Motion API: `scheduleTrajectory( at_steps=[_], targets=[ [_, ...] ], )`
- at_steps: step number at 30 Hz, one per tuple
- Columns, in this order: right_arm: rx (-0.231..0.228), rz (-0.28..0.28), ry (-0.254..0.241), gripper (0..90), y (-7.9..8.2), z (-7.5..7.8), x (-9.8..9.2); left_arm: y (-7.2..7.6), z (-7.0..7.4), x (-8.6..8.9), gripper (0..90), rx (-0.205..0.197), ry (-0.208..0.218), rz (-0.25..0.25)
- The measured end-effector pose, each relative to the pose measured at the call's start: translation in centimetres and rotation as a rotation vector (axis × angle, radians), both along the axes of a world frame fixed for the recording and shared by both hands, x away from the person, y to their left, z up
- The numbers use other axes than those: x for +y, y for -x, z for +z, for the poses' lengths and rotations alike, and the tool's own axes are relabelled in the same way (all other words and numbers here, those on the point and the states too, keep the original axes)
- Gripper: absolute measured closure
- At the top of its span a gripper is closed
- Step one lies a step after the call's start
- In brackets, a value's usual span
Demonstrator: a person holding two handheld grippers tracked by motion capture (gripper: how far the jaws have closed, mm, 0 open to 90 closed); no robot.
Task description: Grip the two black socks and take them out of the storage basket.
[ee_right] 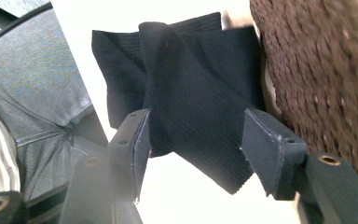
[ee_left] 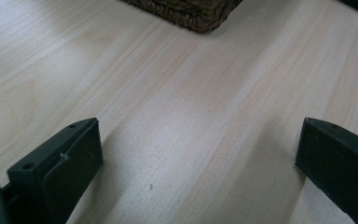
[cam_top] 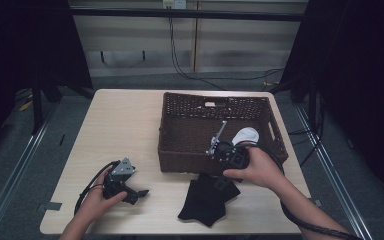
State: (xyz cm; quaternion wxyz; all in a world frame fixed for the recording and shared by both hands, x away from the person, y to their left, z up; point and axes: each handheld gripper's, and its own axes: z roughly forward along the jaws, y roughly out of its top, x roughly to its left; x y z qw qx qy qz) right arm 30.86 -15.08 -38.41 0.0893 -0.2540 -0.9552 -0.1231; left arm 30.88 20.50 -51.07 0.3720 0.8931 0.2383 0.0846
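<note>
Right gripper: jaws apart, nothing pinched. In its own view the black fabric sits between the jaws, but the pads aren't pressing it. In the high view it's right at the basket's front wall.

Black knit cloth pieces: lying flat on the table, overlapping, just in front of the basket. Looks like socks, can't say for sure. In the right gripper view they run right up beside the basket wall.

Left gripper: wide open, nothing but bare tabletop between the jaws. In the high view it sits low at the table's near-left part, well apart from the cloth.

Dark brown woven wicker basket: rectangular, on the right half of the table. There's a white rounded thing inside, near its right side.

In the way: the basket's front wall is tight against the right gripper.

Surface: light wooden table, pale grain.

Room: dim, grey floor, dark curtains on the sides, cables trailing down the back wall.
</note>
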Motion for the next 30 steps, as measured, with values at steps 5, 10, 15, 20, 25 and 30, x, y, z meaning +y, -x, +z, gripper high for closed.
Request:
scheduleTrajectory(
  at_steps=[5, 10, 15, 20, 25, 30],
  targets=[
    [-0.004, -0.016, 0.025, 34.8, 0.7, -0.2, -1.4, 0.0, 0.0, 0.0, 0.0, 0.001, 0.004, 0.003],
    [-0.031, -0.016, 0.056, 32.5, 1.5, -0.4, -2.7, 0.0, 0.0, 0.0, 0.0, 0.000, 0.000, 0.000],
    [-0.055, -0.036, 0.064, 31.0, 2.2, -0.6, -4.3, 0.0, 0.0, 0.0, 0.0, 0.000, 0.000, 0.001],
    [-0.061, -0.083, 0.058, 30.3, 2.5, -1.5, -6.0, 0.0, 0.0, 0.0, 0.0, 0.000, 0.001, 0.002],
    [-0.090, -0.107, 0.092, 29.7, 3.0, -2.6, -7.7, 0.0, 0.0, 0.0, 0.0, 0.000, 0.001, 0.003],
    [-0.109, -0.120, 0.099, 28.6, 3.6, -3.8, -9.1, 0.0, 0.0, 0.0, 0.0, 0.001, 0.005, 0.006]
  ],
)
